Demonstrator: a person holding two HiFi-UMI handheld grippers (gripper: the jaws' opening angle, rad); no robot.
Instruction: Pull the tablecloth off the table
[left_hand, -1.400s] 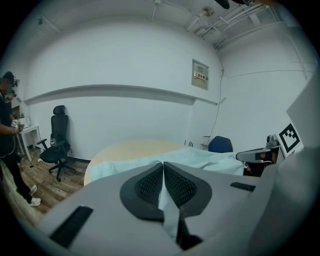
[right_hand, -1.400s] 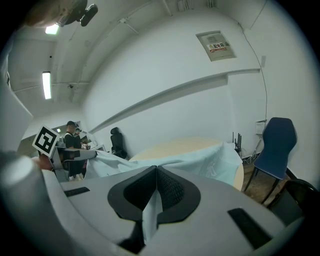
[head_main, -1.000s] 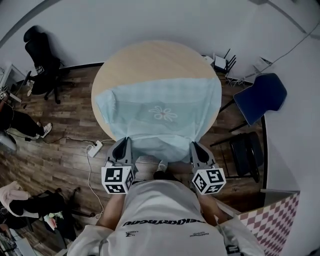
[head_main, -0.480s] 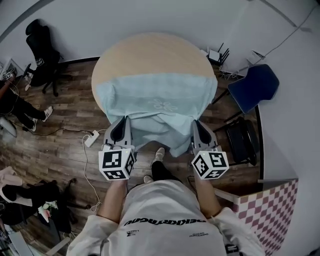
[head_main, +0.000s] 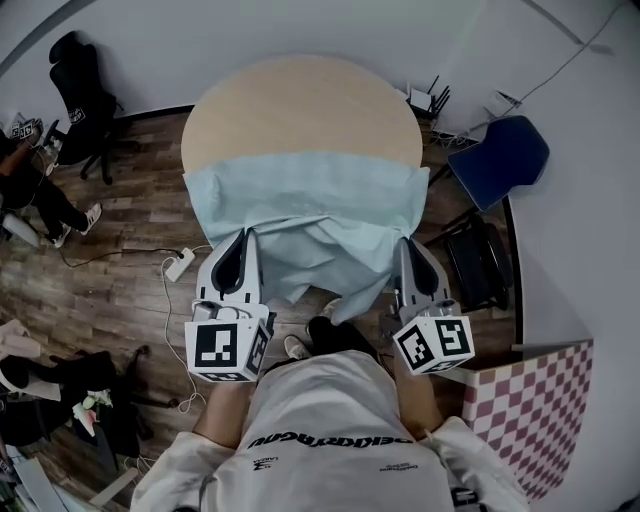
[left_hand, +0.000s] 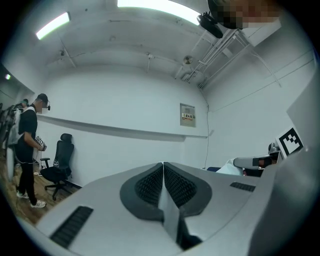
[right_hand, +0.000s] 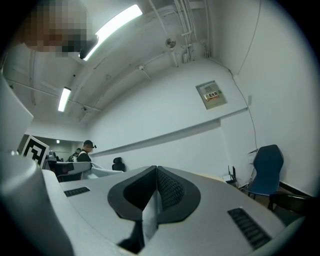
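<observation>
In the lower half of the head view, the person's forearms are reaching forward from the torso, side by side, each pointing up the frame toward the round counter (head_main: 300, 100). The left hand-held gripper (head_main: 243, 240) is pressing its jaws together on a thin fold of the pale blue tablecloth (head_main: 310, 190), and the right hand-held gripper (head_main: 408, 248) is pinching the near edge on the other side likewise. The tablecloth is covering the counter's nearer half, its front edge hanging bunched off the rim between both grippers at frame centre.

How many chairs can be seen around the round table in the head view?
3: a black office chair far left by the wall, a blue chair at the right, and a dark chair nearer the person. Others may be hidden.
</observation>
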